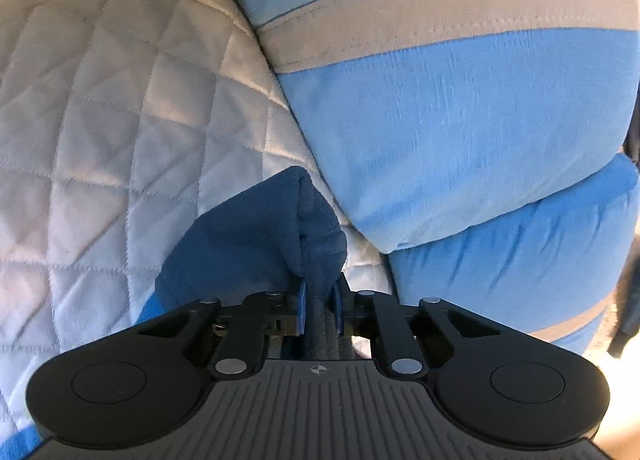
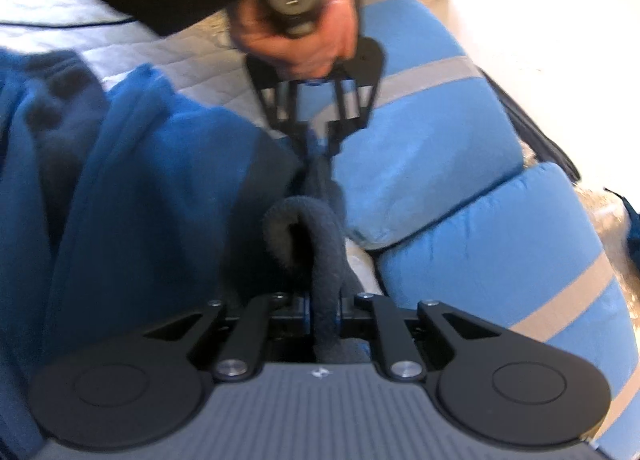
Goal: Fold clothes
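Two grippers pinch the same dark blue garment (image 2: pixel 152 188) on the white quilted cover (image 1: pixel 100 120), beside the light blue striped cushions (image 1: pixel 460 132). The left gripper (image 1: pixel 319 300) has its jaws pressed together on a bunched fold of the fleece, and the right gripper (image 2: pixel 322 310) is clamped on a thick rolled hem nearer its camera. A hand (image 2: pixel 296 32) steers the left tool in the right wrist view. To fold cleanly, I judge both grips should hold firm, draw the edge taut between them, keep it level, then carry it over the cloth lying to the left.
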